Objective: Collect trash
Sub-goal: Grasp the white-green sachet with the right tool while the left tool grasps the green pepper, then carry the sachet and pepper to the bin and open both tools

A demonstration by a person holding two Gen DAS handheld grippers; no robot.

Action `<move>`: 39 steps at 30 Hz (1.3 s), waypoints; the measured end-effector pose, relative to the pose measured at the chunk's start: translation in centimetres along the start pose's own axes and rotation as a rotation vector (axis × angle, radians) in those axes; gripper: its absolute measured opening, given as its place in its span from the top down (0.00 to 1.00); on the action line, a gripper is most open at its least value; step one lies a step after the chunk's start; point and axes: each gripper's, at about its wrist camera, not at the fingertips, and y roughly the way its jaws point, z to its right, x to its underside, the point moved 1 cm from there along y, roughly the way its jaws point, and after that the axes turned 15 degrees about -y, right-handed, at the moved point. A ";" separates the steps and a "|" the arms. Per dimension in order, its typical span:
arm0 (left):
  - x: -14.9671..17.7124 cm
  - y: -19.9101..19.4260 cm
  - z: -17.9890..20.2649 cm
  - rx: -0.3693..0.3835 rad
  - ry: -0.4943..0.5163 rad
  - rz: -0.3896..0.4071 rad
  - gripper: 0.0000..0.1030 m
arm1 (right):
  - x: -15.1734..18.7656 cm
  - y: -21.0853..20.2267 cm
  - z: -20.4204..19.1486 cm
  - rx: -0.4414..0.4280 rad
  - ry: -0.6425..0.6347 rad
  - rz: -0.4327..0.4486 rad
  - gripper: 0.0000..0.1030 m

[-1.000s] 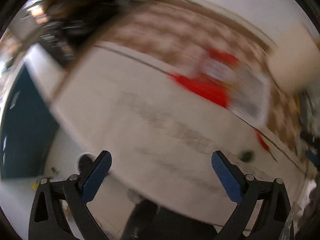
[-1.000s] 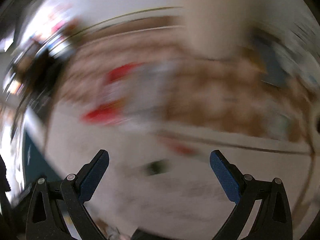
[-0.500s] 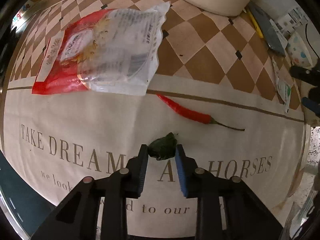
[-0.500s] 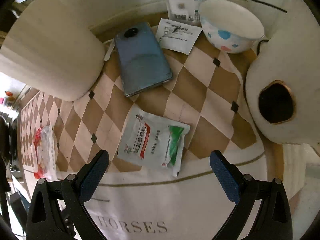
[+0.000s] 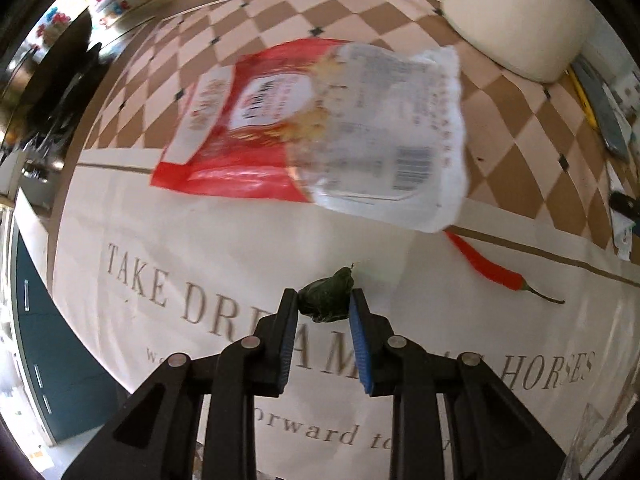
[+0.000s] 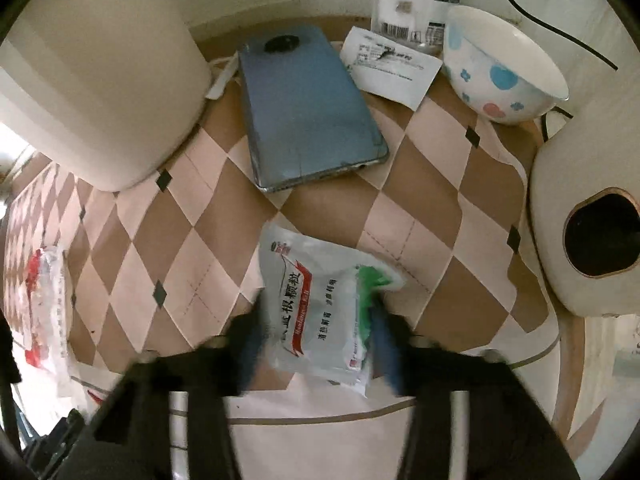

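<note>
My left gripper (image 5: 323,304) is shut on a dark green crumpled scrap (image 5: 328,297) over the lettered white part of the tablecloth. A red and clear plastic bag (image 5: 320,132) lies beyond it, and a red chili (image 5: 490,268) lies to the right. In the right wrist view my right gripper (image 6: 318,344) is blurred, its fingers close on both sides of a white medicine sachet (image 6: 324,304) with red and green print. The sachet lies on the checkered cloth.
A blue phone (image 6: 308,112), a paper slip (image 6: 392,68) and a dotted bowl (image 6: 504,68) sit behind the sachet. A large cream pot (image 6: 92,76) stands at the left, a white appliance (image 6: 592,240) at the right. The table edge (image 5: 40,280) is at the left.
My left gripper has lifted and shifted left with the green scrap held. My right gripper has gone from wide open to closed around the medicine sachet.
</note>
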 end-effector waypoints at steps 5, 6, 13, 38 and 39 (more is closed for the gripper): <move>0.3 -1.6 -1.8 0.021 -0.053 0.040 0.78 | 0.5 -2.1 0.2 -0.058 0.004 0.023 0.80; 1.1 -2.0 -2.7 0.019 -0.060 0.052 0.78 | 0.7 -2.9 -0.2 -0.077 -0.005 0.031 0.81; 1.0 -5.5 -8.2 0.027 -0.166 0.146 0.78 | 1.5 -7.9 -6.4 -0.202 -0.148 0.081 0.83; 17.7 -6.9 -45.1 -0.136 -0.855 0.207 0.78 | 22.1 -15.5 -51.9 -0.634 -0.989 -0.006 0.85; 18.8 -6.0 -46.4 -0.141 -0.882 0.191 0.78 | 23.6 -15.0 -53.4 -0.633 -1.020 -0.024 0.85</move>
